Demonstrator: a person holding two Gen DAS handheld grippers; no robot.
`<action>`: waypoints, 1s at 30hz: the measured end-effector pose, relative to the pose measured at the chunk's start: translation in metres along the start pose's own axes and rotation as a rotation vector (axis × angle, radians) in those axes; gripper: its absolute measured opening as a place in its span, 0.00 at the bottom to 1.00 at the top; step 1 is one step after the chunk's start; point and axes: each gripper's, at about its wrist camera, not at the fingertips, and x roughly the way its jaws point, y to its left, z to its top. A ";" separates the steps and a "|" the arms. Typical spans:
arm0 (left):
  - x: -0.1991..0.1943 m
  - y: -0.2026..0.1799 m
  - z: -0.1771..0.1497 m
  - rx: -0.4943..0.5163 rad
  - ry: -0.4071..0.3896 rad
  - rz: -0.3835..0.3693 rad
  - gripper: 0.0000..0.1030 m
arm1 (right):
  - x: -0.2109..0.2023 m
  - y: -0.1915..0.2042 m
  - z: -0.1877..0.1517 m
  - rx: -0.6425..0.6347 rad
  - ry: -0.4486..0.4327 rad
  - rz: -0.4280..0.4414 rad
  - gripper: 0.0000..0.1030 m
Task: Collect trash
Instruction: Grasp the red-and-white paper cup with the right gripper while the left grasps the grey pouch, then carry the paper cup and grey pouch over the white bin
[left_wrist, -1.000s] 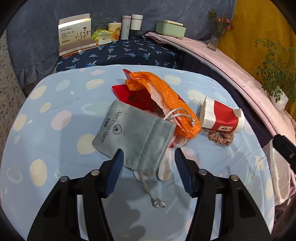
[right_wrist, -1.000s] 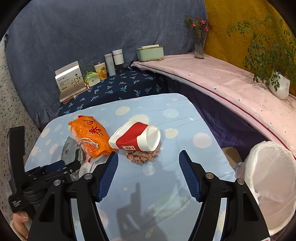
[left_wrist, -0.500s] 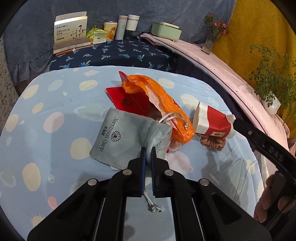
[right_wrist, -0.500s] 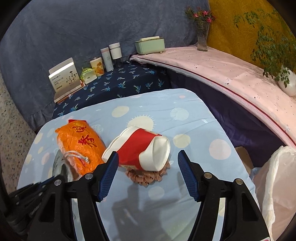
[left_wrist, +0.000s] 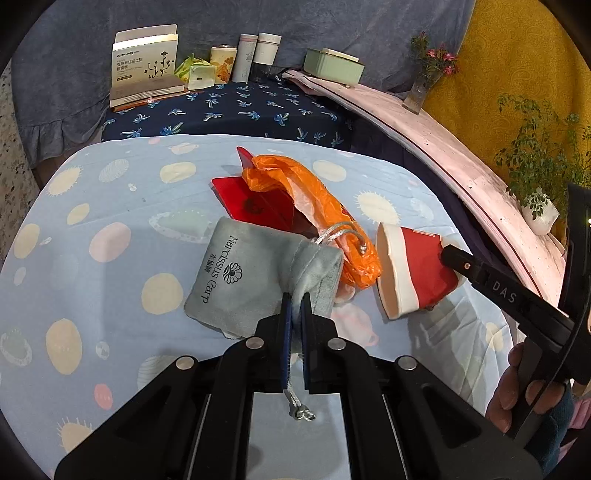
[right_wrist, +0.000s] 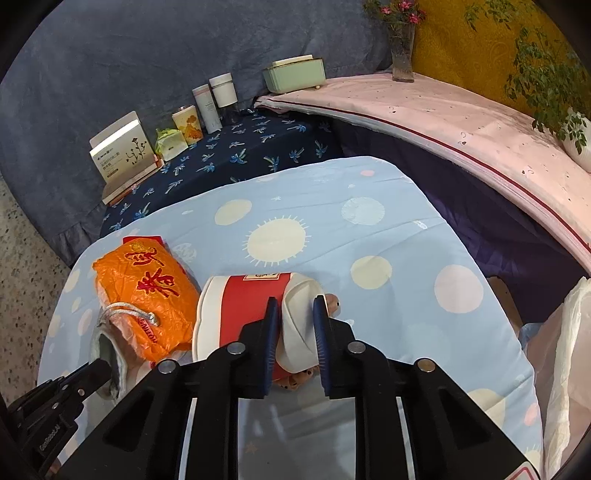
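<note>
A grey drawstring pouch (left_wrist: 255, 273) lies on the blue spotted tablecloth (left_wrist: 92, 221). My left gripper (left_wrist: 294, 310) is shut on the pouch's near edge. An orange plastic bag (left_wrist: 314, 206) lies over a red packet (left_wrist: 251, 203) behind it. A red and white paper cup (right_wrist: 255, 317) lies on its side over a pink scrunchie (right_wrist: 295, 382). My right gripper (right_wrist: 295, 325) is shut on the cup's white base end. The cup also shows in the left wrist view (left_wrist: 410, 273), with the right gripper's finger on it.
A white-lined bin (right_wrist: 565, 350) stands at the table's right. Boxes and bottles (left_wrist: 236, 55) line a dark blue surface behind the table. A pink-covered ledge (right_wrist: 443, 122) with a vase and a potted plant (left_wrist: 535, 177) runs along the right.
My left gripper closed on the pouch's edge. My right gripper moved in onto the cup and its fingers closed on the cup's base end.
</note>
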 end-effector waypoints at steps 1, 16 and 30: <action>-0.001 -0.001 -0.001 0.000 -0.001 -0.001 0.04 | -0.002 0.000 -0.001 0.000 -0.003 -0.001 0.17; -0.048 -0.049 -0.003 0.058 -0.058 -0.043 0.04 | -0.080 -0.016 -0.001 0.013 -0.123 0.022 0.16; -0.094 -0.130 -0.008 0.161 -0.125 -0.111 0.04 | -0.165 -0.065 0.002 0.060 -0.258 0.002 0.16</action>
